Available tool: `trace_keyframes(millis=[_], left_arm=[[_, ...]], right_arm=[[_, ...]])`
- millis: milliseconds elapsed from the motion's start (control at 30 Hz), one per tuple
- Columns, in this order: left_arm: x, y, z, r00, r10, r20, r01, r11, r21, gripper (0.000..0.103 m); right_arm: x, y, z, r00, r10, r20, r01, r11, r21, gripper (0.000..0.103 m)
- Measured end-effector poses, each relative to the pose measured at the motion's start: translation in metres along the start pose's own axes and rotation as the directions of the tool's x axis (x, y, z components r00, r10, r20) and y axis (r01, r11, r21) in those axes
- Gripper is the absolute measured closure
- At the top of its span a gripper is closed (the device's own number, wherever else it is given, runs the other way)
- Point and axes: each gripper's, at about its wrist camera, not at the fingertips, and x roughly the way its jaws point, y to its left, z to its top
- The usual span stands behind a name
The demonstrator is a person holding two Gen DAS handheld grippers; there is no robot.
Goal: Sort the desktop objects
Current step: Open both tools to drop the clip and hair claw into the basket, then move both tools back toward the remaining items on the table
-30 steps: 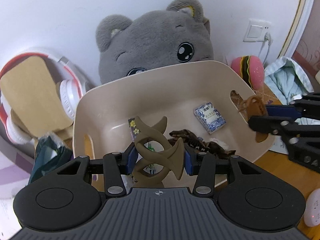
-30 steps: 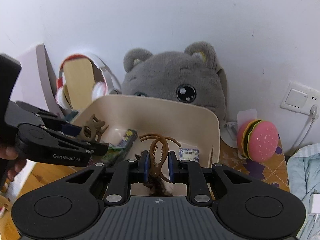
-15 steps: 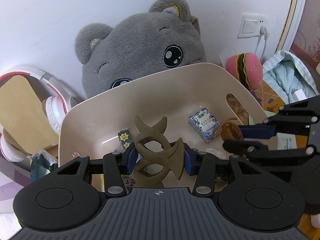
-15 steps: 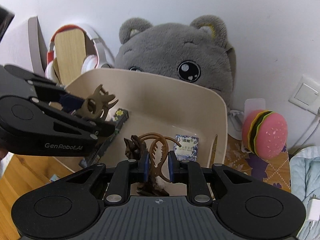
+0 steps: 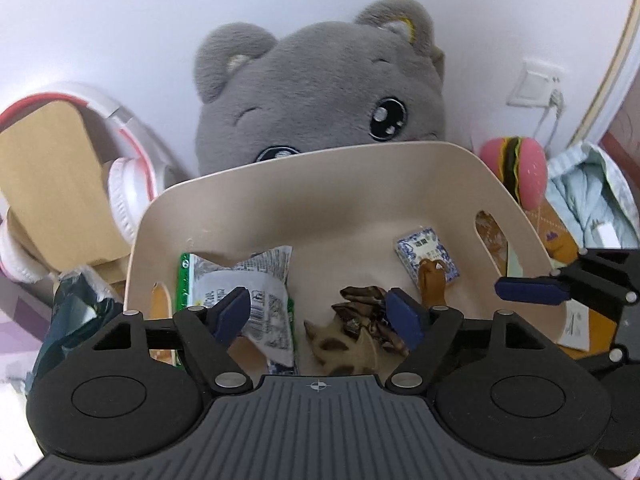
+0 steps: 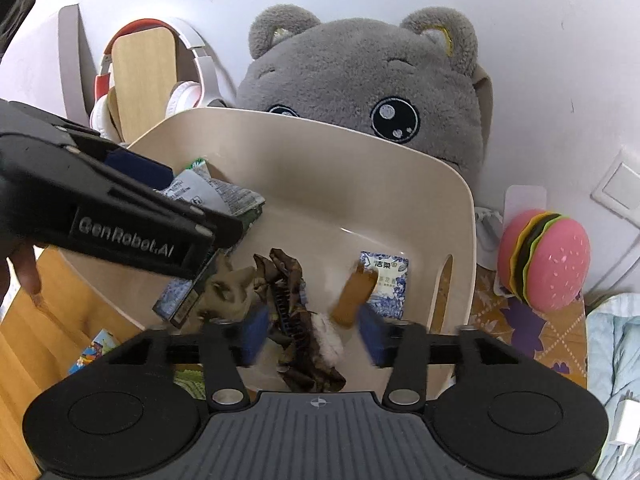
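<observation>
Over the bin, I'm mid-drop: both grippers, left and right, are opening, clips falling free; next I back out and pick more clutter.

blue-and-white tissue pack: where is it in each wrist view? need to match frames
Left wrist: tissue pack right of centre on the beige bin floor, near the right handle slot.
Right wrist: tissue pack just right of centre, above the right gripper.
Shared landmark: grey plush behind the bin.
</observation>
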Motion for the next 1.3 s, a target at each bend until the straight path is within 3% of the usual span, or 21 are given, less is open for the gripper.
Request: trace_keyframes(millis=[67, 133, 333, 700, 1100, 1300], left_arm=[[-0.004, 0.004, 0.000, 1.000, -0.002, 0.005, 0.002, 1.000, -0.018, 0.027], [-0.010, 0.007, -0.001, 1.000, 0.000, 0.014, 0.000, 1.000, -0.028, 0.026], [-0.033, 0.021, -0.010, 0.999, 0.003, 0.050, 0.000, 0.999, -0.048, 0.025], [-0.075, 0.042, -0.049, 0.997, -0.026, 0.075, 0.027, 1.000, -0.014, 0.025], [-0.072, 0.055, -0.112, 1.000, 0.009, -0.028, -0.008, 0.999, 0.051, 0.025], [-0.060, 0.058, -0.134, 0.995, 0.003, -0.095, 0.000, 0.999, 0.032, 0.025]], right_arm=[[-0.003, 0.001, 0.001, 1.000, -0.001, 0.004, 0.001, 1.000, -0.001, 0.039], [-0.008, 0.002, 0.001, 1.000, -0.005, 0.015, 0.005, 1.000, 0.001, 0.026], [-0.031, 0.003, -0.003, 0.998, -0.018, 0.060, 0.017, 1.000, 0.010, 0.009], [-0.066, 0.010, -0.041, 0.995, -0.034, 0.095, 0.034, 0.999, -0.001, 0.000], [-0.065, 0.014, -0.106, 1.000, -0.015, -0.012, 0.015, 1.000, -0.005, 0.000], [-0.062, 0.017, -0.129, 0.998, -0.052, -0.036, 0.048, 0.993, -0.106, 0.000]])
